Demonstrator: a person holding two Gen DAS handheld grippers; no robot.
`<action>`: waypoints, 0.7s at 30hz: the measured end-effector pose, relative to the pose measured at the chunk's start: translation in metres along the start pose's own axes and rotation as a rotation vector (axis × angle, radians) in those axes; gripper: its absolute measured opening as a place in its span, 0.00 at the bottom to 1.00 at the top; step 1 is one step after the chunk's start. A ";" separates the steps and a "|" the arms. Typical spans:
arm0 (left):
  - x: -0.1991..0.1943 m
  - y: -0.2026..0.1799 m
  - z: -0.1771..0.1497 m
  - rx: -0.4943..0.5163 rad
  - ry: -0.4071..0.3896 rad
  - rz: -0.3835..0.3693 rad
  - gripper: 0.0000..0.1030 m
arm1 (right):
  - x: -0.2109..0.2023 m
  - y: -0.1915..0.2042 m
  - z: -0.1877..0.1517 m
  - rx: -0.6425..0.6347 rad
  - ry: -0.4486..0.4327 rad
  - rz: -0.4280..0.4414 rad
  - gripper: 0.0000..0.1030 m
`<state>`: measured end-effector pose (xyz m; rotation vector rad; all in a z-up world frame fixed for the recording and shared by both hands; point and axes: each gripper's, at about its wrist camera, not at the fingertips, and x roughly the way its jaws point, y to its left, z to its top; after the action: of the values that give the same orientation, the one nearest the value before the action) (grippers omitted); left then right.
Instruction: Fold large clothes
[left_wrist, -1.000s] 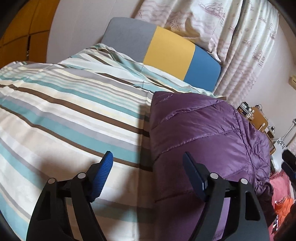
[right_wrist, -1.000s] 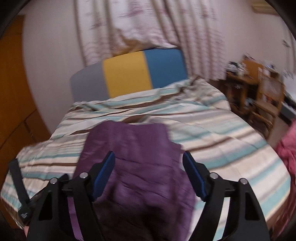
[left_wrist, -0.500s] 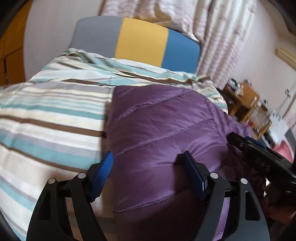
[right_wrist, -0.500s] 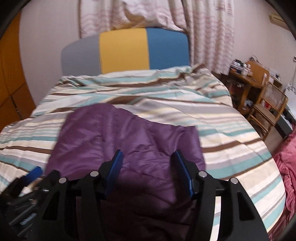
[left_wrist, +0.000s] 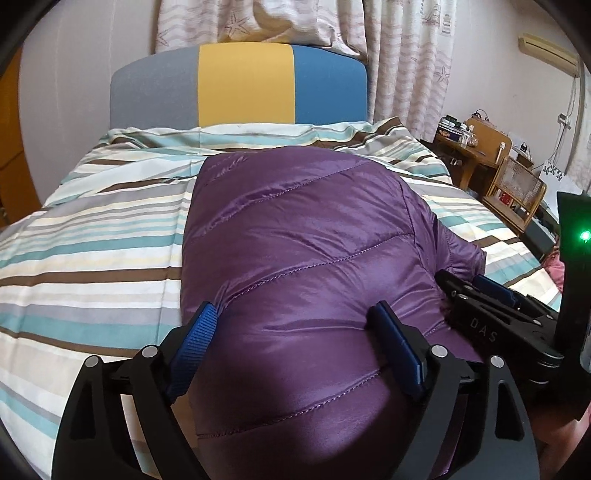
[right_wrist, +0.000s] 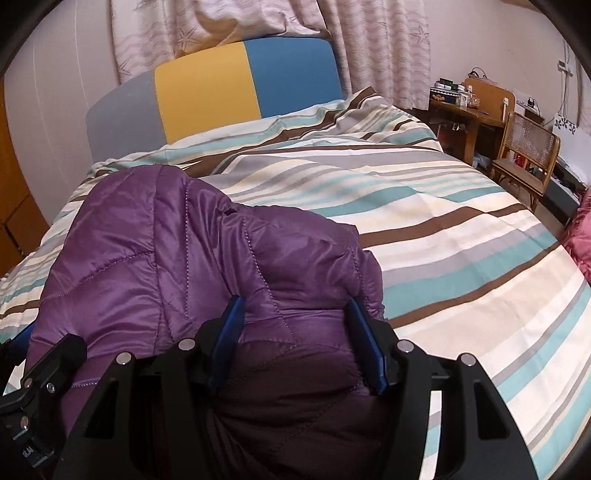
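- Purple quilted jacket (left_wrist: 314, 251) lies folded on the striped duvet (left_wrist: 92, 258) of the bed, toward its near edge, its shiny diagonal stitching facing up.
- Left gripper (left_wrist: 295, 339) stands with its blue pads either side of the jacket's puffed near portion; its jaws have just been opening wider, and the fabric bulges up between them without being pinched.
- Right gripper (right_wrist: 295, 343) straddles the jacket's near right corner, where a darker lining shows below the pads; its jaws stand partly open, the padding filling the gap, and I cannot tell whether the pads press on it.
- White letters "DAS" can be read on the black body of the right gripper as it shows at the right of the left wrist view (left_wrist: 484, 332); a green light glows on the black piece just above it.
- Beyond the jacket the duvet runs up in teal, brown, grey and cream stripes to a headboard (left_wrist: 240, 85) of grey, yellow and blue panels.
- Behind that hang pale curtains (left_wrist: 406, 55) printed with starfish; a wooden desk (right_wrist: 469, 110) and a cane-backed chair (right_wrist: 528, 144) stand far right.
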<state>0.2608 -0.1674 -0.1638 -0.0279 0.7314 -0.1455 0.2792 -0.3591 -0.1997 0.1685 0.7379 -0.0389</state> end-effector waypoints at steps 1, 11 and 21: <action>-0.001 0.001 0.001 -0.005 0.012 0.000 0.87 | -0.002 0.001 -0.001 -0.002 -0.001 -0.003 0.55; 0.006 0.023 0.052 -0.209 0.050 0.072 0.89 | -0.019 -0.013 -0.017 0.081 -0.031 -0.013 0.56; 0.064 0.016 0.034 -0.128 0.091 0.094 0.94 | -0.020 -0.011 -0.017 0.093 -0.036 -0.018 0.57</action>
<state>0.3322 -0.1615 -0.1824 -0.1092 0.8311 -0.0100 0.2520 -0.3679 -0.2007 0.2497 0.7023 -0.0930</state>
